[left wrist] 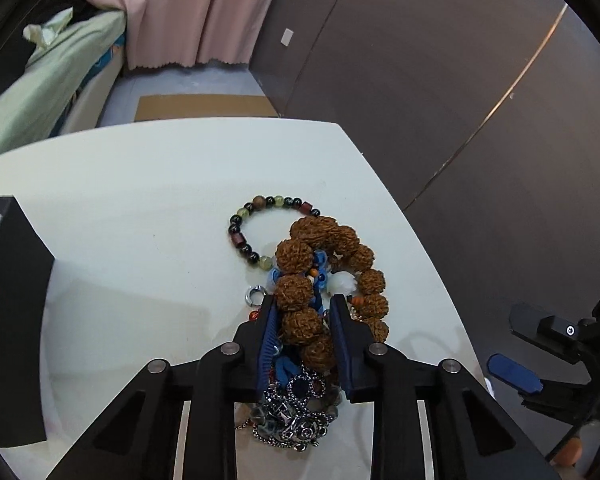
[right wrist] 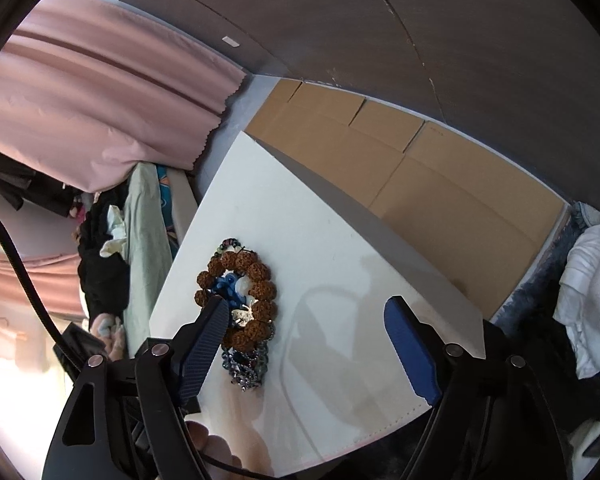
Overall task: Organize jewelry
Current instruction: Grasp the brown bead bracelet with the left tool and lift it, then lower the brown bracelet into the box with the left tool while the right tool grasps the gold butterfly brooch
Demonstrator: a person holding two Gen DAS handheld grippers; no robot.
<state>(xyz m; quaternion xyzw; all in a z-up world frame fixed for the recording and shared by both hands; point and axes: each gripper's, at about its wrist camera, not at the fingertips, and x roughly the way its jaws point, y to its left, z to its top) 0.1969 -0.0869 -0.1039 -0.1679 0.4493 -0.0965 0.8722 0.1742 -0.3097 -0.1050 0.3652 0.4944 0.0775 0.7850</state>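
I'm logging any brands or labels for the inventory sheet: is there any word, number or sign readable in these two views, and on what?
None can be read.
White tag on the dark wall panel: blank or too small to tell.
Cardboard beside the white table: a faint red mark, too small to read.
Patterned cloth by the green sheet: a print, no legible letters.
Jewelry pile: no visible lettering.

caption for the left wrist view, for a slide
Left gripper closes around brown seed-bead bracelet in a jewelry pile on the white table.
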